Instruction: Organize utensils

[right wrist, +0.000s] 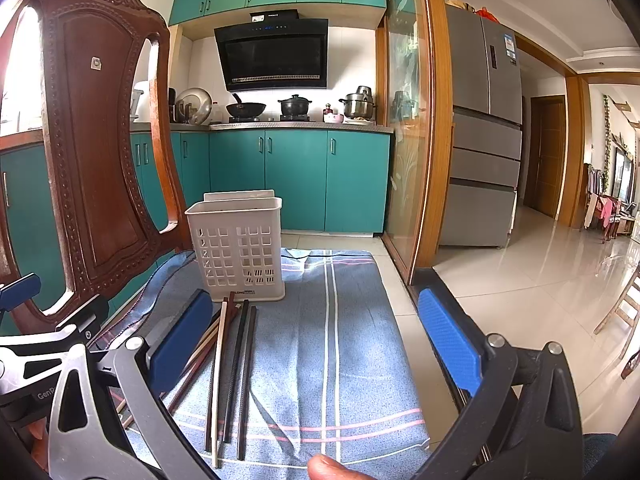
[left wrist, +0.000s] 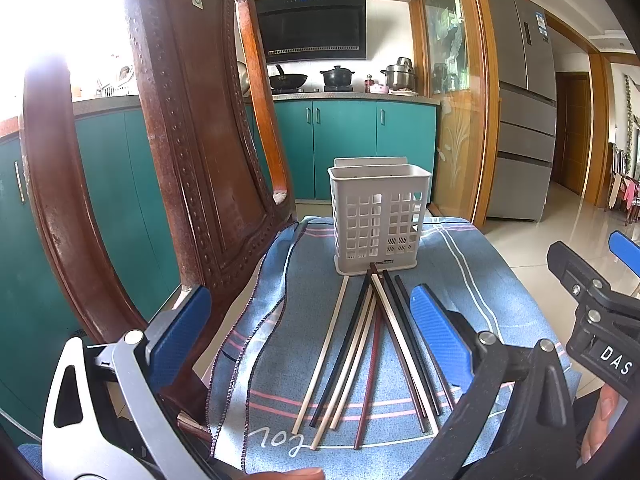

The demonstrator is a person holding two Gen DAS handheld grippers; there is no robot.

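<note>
Teal kitchen cabinets (left wrist: 344, 148) and a stove with pots are seen behind a chair seat covered by a blue striped cloth (left wrist: 460, 280). From the left wrist view, a white slotted utensil holder (left wrist: 380, 216) is seen standing upright at the far end of the cloth, with nothing visible above its rim. Chopsticks (left wrist: 372, 344) in cream, black and dark red are fanned out on the cloth in front of it, their far tips close to its base. The left gripper (left wrist: 310, 330) is held spread wide above them, gripping nothing.

From the right wrist view, the holder (right wrist: 238, 246) and chopsticks (right wrist: 234, 368) lie to the left. The right gripper (right wrist: 316, 340) is likewise spread apart over bare cloth (right wrist: 340, 340), empty. A wooden chair back (right wrist: 96, 152) is seen at left.
</note>
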